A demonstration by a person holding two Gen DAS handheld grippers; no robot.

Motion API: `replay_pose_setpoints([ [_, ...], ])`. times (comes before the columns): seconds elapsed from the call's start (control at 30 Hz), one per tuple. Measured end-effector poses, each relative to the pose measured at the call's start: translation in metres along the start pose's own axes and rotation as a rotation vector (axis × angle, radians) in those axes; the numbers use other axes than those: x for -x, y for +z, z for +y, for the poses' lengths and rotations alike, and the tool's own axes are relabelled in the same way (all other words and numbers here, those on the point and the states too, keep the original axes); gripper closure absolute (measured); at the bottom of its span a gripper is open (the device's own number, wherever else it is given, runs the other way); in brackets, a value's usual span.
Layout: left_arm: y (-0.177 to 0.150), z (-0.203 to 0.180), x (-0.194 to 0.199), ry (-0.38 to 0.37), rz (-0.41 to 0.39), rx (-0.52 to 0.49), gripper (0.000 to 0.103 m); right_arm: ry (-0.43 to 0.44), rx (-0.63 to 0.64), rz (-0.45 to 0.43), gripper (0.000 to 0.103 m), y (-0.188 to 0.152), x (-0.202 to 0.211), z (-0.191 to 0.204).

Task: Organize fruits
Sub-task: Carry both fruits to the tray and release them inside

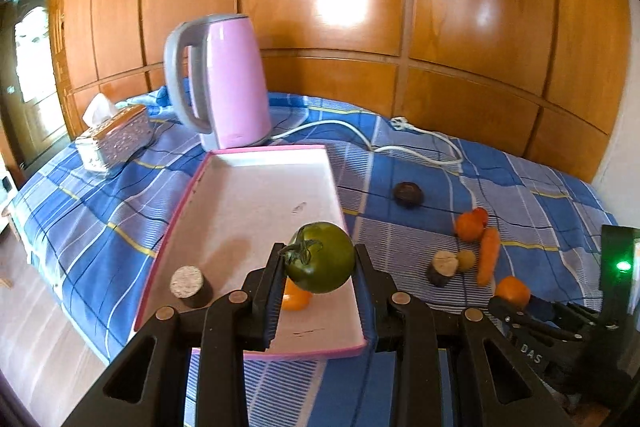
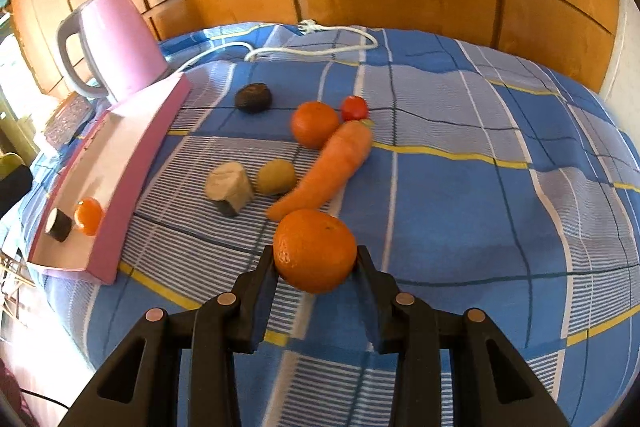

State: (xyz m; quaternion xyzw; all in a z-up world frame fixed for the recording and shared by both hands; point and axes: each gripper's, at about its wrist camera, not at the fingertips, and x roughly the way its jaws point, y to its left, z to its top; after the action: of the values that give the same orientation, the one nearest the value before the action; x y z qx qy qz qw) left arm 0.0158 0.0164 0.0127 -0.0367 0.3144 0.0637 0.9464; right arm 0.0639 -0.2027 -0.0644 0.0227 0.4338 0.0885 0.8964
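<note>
Wood panelling backs a bed (image 2: 460, 155) under a blue checked cover. The pink tray (image 1: 256, 195) lies long axis away from me, right under my left claw (image 1: 318, 263), which is clamped on a green tomato (image 1: 320, 257) above its near end. My right claw (image 2: 316, 259) is clamped on an orange (image 2: 315, 250) over the cover, the tray well off to its left, so the left is nearer.

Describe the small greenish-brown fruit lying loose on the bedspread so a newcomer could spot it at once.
Start at the pink tray on the blue checked bedspread and look to its right. A long carrot lies there; the kiwi sits between it and a pale cut chunk. It is the only dull olive-brown oval among orange and red pieces.
</note>
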Motion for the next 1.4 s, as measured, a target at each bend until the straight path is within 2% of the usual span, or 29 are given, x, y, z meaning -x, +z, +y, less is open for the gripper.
replay_pose_setpoints([
  [0.27, -0.003, 0.026, -0.008, 0.037, 0.021, 0.039, 0.071, 0.054, 0.064, -0.019, 0.065, 0.008, 0.009, 0.03],
  [0.5, -0.003, 0.068, -0.028, 0.092, 0.069, 0.133, 0.071, 0.144, 0.159, -0.012, 0.065, 0.018, 0.011, 0.069],
  [0.8, 0.006, 0.106, -0.048, 0.099, 0.097, 0.196, 0.071, 0.251, 0.288, 0.008, 0.065, 0.03, 0.005, 0.13],
  [0.97, 0.015, 0.112, -0.053, 0.11, 0.093, 0.204, 0.071, 0.265, 0.338, 0.011, 0.065, 0.037, -0.002, 0.156],
  [1.4, 0.018, 0.111, -0.056, 0.128, 0.094, 0.196, 0.07, 0.257, 0.334, 0.021, 0.065, 0.049, -0.019, 0.173],
])
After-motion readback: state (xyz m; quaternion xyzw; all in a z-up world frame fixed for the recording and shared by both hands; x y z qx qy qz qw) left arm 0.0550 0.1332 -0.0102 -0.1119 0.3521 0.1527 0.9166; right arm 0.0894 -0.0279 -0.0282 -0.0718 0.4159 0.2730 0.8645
